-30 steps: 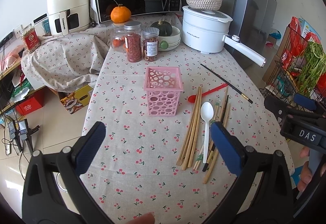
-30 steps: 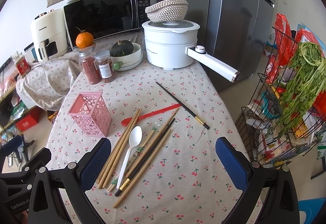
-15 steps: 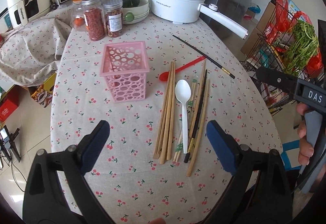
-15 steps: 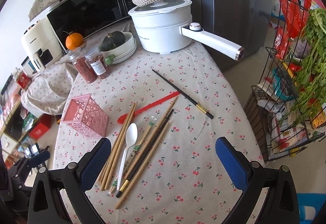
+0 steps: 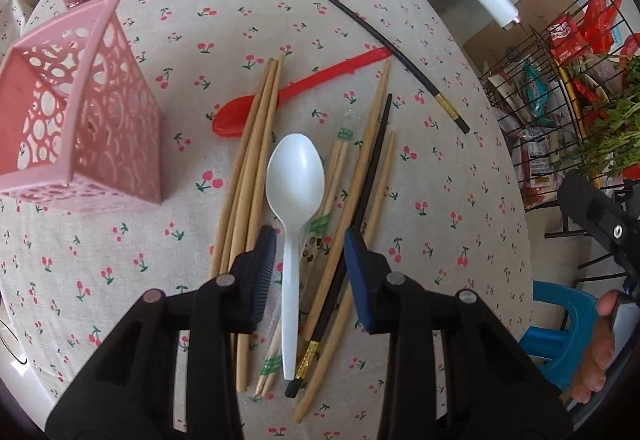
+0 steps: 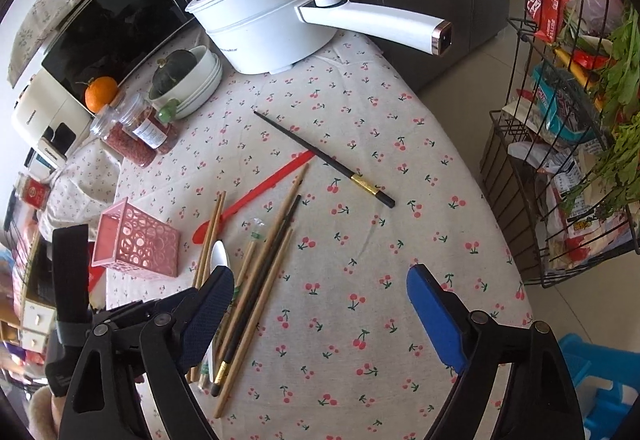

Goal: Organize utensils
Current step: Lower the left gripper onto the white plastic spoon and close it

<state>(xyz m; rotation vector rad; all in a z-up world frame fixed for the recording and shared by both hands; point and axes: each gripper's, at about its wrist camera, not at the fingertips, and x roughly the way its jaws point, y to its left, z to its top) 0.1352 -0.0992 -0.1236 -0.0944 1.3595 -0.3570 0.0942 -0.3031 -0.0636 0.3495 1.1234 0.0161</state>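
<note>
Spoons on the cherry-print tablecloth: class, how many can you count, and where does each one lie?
2. The white spoon lies among the chopsticks, its handle between the left gripper fingers. The red spoon lies farther back, its bowl tucked under the wooden chopsticks. None seems hidden.

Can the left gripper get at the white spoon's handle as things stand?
Probably yes. The left gripper has its jaws open astride the white spoon handle, nothing lying over it, though wooden chopsticks crowd both sides and could get pinched too.
</note>
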